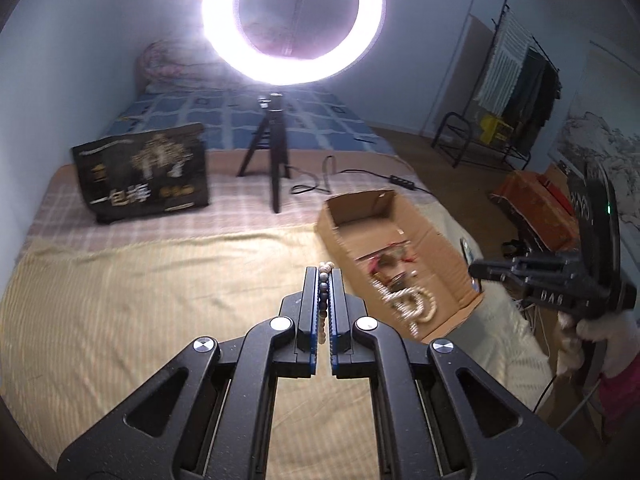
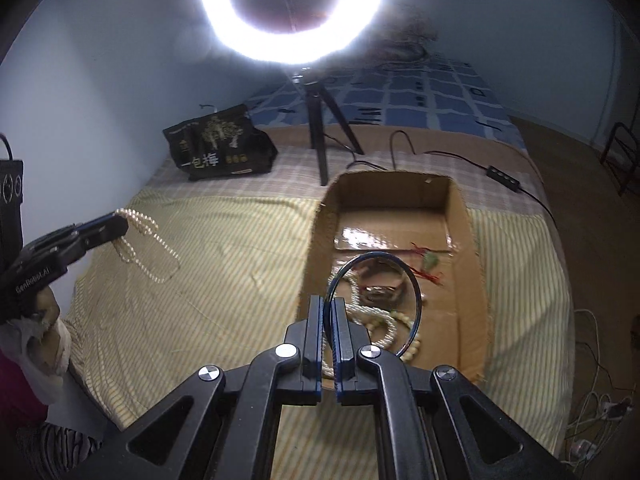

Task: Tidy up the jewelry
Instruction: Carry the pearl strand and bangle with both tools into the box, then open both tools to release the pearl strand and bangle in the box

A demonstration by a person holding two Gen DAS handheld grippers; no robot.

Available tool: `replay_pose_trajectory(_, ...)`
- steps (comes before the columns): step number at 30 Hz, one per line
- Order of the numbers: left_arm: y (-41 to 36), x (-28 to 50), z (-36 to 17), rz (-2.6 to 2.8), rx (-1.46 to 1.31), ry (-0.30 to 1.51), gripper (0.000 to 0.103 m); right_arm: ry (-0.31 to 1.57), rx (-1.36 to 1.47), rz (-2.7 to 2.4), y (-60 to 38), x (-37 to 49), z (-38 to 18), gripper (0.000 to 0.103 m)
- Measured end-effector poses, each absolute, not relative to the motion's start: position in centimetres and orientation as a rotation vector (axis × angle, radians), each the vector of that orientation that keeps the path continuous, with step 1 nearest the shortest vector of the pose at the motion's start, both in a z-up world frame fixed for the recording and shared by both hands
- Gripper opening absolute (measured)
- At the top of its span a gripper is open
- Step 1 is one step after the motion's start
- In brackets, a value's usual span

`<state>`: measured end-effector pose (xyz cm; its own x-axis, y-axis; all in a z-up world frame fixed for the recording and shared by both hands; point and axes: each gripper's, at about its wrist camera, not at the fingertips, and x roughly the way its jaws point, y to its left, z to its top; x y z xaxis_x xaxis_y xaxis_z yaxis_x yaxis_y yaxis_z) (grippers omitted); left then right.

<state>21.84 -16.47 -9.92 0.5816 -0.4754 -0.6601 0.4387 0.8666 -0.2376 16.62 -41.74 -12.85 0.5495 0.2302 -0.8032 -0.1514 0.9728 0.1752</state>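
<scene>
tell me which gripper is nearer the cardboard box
Right. The right gripper, shut on a thin bangle, hangs over the cardboard box. The left gripper, holding a bead necklace, is off to the box's left over the striped sheet.

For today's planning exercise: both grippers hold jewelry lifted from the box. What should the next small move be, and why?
Probably carry the pearl necklace in the left gripper out over the bare striped blanket and lay it down. Its strands dangle free, and the right gripper holds a thin bangle over the cardboard box.
</scene>
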Motion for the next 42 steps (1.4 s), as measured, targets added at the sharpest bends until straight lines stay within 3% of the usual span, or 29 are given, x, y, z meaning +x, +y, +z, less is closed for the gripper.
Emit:
replay_pose_trajectory(19, -30.0, 30.2, -12.9, -0.561, 0.044, 0.814, 0.002, 0.998, 0.145, 0.221, -47.3, 17.2, -18.3, 0.001)
replay_pose_trajectory(42, -33.8, 35.0, -18.4, -0.535, 0.07, 0.882, 0.002, 1.039, 0.124, 0.246, -47.1, 19.9, -21.5, 0.001)
